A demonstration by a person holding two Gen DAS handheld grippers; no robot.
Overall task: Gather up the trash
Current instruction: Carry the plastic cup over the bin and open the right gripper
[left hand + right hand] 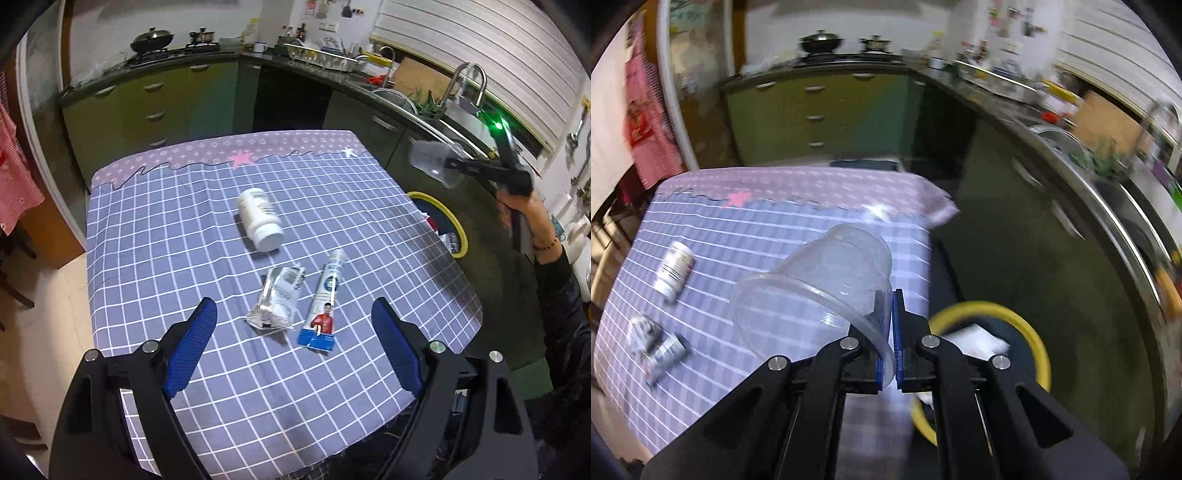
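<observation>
Cup [820,284] is pinched by its rim in the closed right hand-held gripper [891,332]. Release over the bin [1030,332] at 3 o'clock is judged next. Left hand-held gripper [295,347] is held wide open, empty.

Both wrist views downward over table [155,221]

Clear cup [820,291] aloft; bottle [260,218], wrapper [277,301], tube [323,304] on cloth.

A small kitchen seen past a cloth-covered tabletop [155,229].

We see green cabinets [147,107] with drawer handles under a dark counter [332,74], a wok [151,38] and pot [201,36] on the stove, a dish rack [325,55], a curved steel faucet [469,83] over the sink, a white slatted blind [480,48], pale floor tiles [55,291], and a red checked cloth [16,177] hanging at left.
</observation>
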